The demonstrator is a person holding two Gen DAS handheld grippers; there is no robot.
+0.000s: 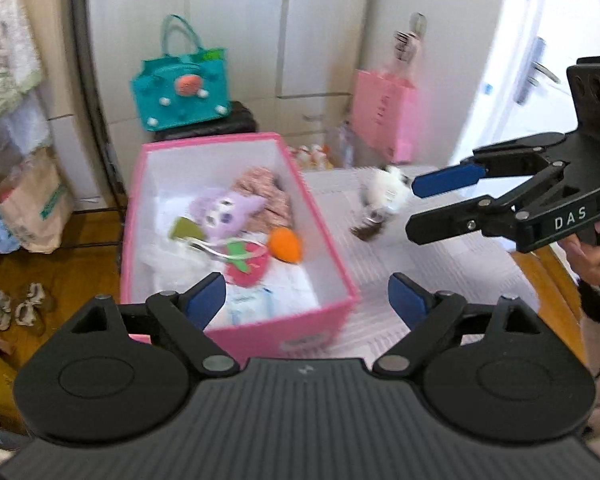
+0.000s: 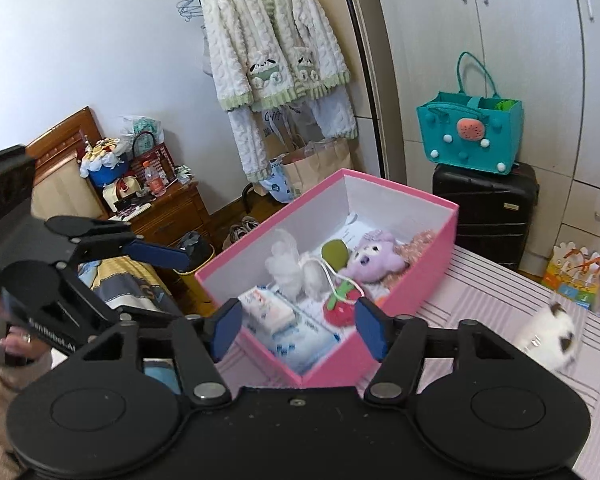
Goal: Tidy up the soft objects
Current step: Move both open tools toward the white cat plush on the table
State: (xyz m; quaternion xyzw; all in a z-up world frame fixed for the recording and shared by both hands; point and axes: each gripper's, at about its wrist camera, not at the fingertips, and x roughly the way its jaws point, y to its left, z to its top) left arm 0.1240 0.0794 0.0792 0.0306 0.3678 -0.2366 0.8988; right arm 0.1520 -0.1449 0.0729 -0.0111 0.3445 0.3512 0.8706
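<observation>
Soft toys are being kept inside a pink box (image 1: 324, 280), which is standing on a pale striped mat (image 1: 420, 280); the box's long axis is being shown running from near to far in the left wrist view, slightly slanted. A purple plush (image 1: 224, 212) is lying among the contents, its face turned upward; an orange toy (image 1: 286, 244) is resting by the right wall, and a red strawberry toy (image 2: 340, 306) is lying near the close end. A white plush (image 1: 384, 194) is lying on the mat, right of the box and apart from it, blurred. Nothing is being gripped by the left gripper (image 1: 306, 300), its jaws held wide; the right gripper (image 2: 296, 328) is likewise being held open and empty.
</observation>
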